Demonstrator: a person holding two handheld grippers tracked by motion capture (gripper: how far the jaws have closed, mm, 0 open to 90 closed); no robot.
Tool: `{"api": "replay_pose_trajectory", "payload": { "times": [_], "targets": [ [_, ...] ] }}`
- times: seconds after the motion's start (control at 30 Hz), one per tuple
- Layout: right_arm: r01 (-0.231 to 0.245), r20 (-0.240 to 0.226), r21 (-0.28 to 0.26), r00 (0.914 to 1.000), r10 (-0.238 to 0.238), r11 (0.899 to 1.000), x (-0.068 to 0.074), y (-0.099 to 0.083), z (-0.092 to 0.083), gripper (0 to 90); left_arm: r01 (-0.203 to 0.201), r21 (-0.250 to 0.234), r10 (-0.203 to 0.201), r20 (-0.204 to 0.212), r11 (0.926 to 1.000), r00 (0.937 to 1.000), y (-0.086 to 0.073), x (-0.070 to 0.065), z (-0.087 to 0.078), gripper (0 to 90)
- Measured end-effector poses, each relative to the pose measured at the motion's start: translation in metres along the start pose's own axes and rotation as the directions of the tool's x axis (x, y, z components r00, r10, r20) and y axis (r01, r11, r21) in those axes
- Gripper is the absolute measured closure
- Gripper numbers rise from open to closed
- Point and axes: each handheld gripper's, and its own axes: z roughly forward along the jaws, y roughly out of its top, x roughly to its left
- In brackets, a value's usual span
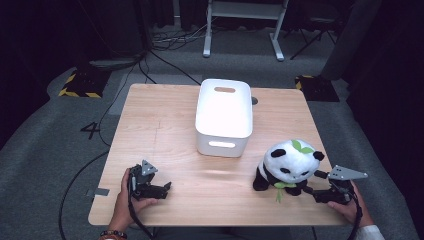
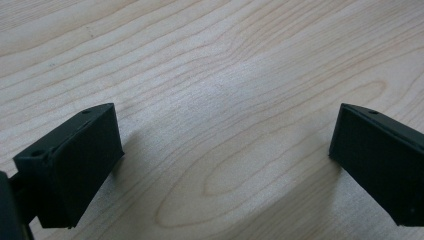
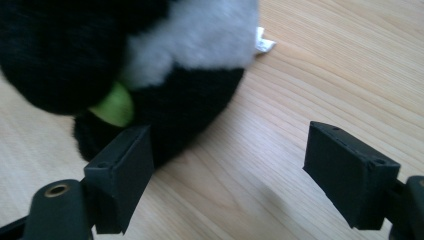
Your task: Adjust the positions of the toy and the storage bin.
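Item: panda plush, upright on worktop near white bin. Right gripper: jaws apart, beside plush. Left gripper: jaws apart, over bare wood.

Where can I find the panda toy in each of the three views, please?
High view: the panda toy sits at lower right on the table, just left of the right tongs.
Left gripper view: bare wood between open jaws.
Right gripper view: panda toy at upper left, touching the left jaw.
Shared landmark: the light wood-grain tabletop.
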Motion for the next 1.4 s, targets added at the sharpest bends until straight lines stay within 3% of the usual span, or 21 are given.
{"api": "replay_pose_trajectory", "payload": {
  "times": [0.37, 0.8, 1.4],
  "targets": [
    [0.036, -0.070, -0.021, 0.9968, -0.037, 0.999, 0.009, 0.003, 0.003, 18.9, 0.000, 0.000, 0.000, 0.000, 1.0000, 1.0000, 0.000, 0.000, 0.000, 0.5],
    [0.016, -0.069, -0.019, 0.9975, -0.017, 1.000, 0.017, 0.004, 0.014, 15.7, 0.000, 0.000, 0.000, 0.000, 1.0000, 1.0000, 0.000, 0.000, 0.000, 0.5],
    [0.047, -0.080, -0.025, 0.9956, -0.049, 0.999, 0.040, 0.015, 0.026, 15.9, 0.000, 0.000, 0.000, 0.000, 1.0000, 1.0000, 0.000, 0.000, 0.000, 0.5]
  ]
}}
